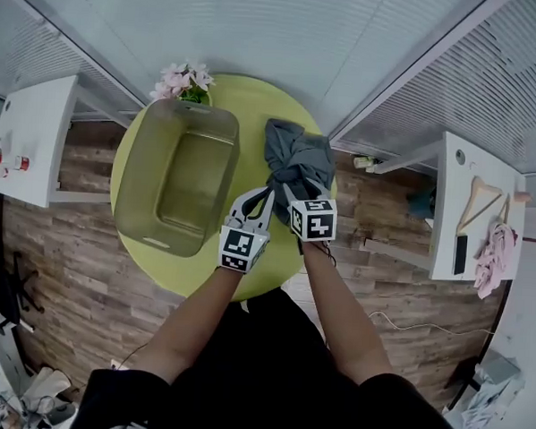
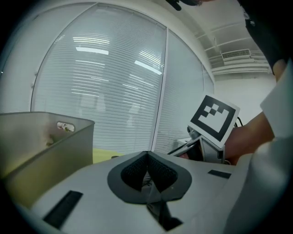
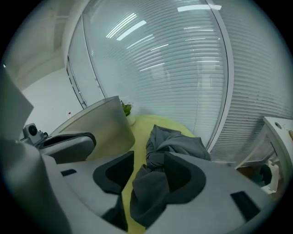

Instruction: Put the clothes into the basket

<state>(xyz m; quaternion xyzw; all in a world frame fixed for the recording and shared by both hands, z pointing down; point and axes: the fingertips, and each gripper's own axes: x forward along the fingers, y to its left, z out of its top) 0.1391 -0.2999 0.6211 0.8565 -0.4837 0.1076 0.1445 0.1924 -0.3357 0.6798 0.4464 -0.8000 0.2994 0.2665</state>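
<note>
A round yellow-green bench point(image 1: 247, 100) fills the middle of the head view. A translucent grey basket point(image 1: 136, 175) stands on its left half with nothing in it, and pink flowers point(image 1: 185, 77) sit at the bench's upper edge just beyond it. The grey garment point(image 1: 294, 152) lies crumpled on the bench right of the basket, outside it.

The right tool point(image 1: 292, 191) points at the garment's near end. In the right gripper view its jaws are spread, with a fold of the cloth point(image 3: 176, 141) hanging between them and resting against the right-hand pad point(image 3: 183, 171).

The left tool point(image 1: 258, 198) sits just left of it, between the basket and the garment. Its pads point(image 2: 137, 171) are pressed together with nothing between them.
</note>
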